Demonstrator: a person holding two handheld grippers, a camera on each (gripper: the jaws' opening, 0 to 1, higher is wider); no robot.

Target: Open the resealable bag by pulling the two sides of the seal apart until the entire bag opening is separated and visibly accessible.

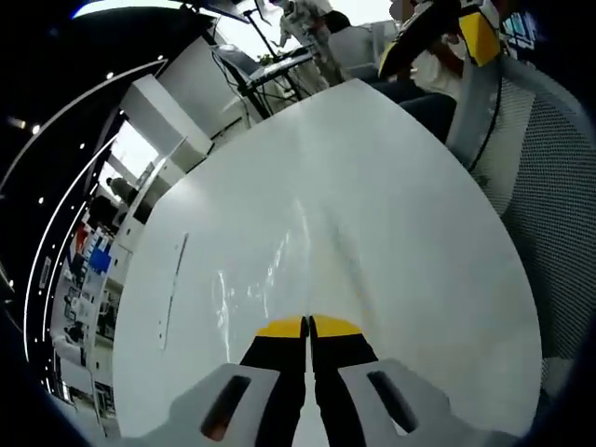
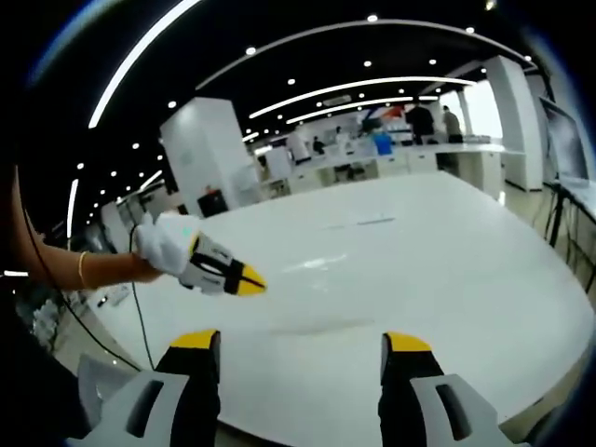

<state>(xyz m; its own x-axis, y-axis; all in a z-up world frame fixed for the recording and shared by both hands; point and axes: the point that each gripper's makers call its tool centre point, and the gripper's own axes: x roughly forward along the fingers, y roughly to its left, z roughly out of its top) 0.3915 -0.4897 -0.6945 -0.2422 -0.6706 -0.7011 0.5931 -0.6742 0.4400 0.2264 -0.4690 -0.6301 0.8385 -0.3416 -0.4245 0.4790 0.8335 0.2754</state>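
A clear resealable bag point(image 1: 265, 270) lies on the white table point(image 1: 410, 242), showing mostly as glints and creases. My left gripper point(image 1: 307, 326) has its yellow-tipped jaws pressed together, shut on the bag's near edge; the creases run up to the tips. In the right gripper view the bag point(image 2: 312, 268) is a faint shiny patch on the table point(image 2: 466, 270). There the left gripper point(image 2: 250, 279), held by a white-gloved hand point(image 2: 160, 247), reaches the bag's left edge. My right gripper point(image 2: 300, 349) stands open, back from the bag, with nothing between its jaws.
A thin white strip point(image 1: 173, 289) lies on the table left of the bag, seen farther off as the strip point(image 2: 374, 222). A mesh-backed chair point(image 1: 549, 214) stands at the table's right edge. People sit beyond the far end. Counters and shelving ring the room.
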